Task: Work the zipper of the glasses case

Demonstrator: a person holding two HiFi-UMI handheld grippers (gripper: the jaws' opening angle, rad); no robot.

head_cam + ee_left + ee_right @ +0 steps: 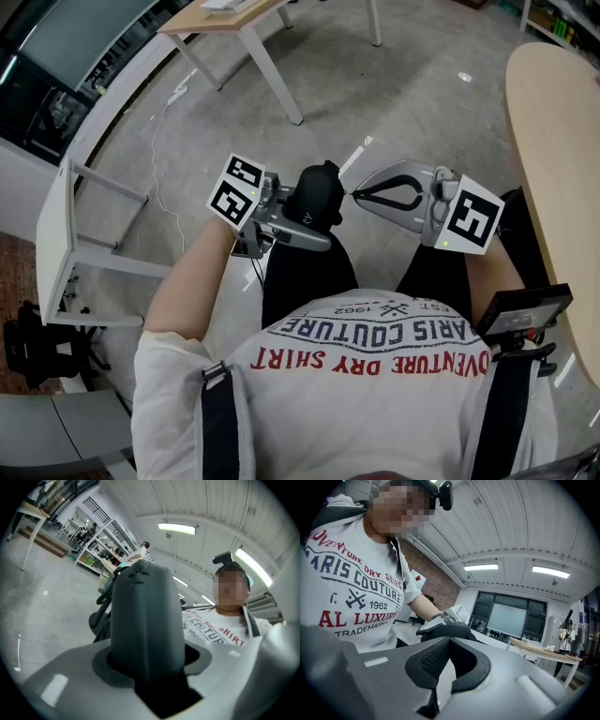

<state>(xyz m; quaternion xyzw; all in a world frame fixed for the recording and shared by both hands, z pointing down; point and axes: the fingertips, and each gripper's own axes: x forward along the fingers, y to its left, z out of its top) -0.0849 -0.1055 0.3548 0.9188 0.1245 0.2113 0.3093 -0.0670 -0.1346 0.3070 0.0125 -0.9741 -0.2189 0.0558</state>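
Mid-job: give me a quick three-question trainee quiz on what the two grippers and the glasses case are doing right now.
1. Multiple choice: what is the left gripper clamped on? A) the glasses case B) a cable C) nothing
2. True or false: the right gripper has its jaw tips wide apart.
3. Fill in: in the head view, the right gripper's tips sit at the case's ____ edge.

Key: 1 A; 2 false, the tips meet; 3 right.

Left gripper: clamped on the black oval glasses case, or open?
Clamped. The black oval glasses case fills the gap between the left gripper's jaws.
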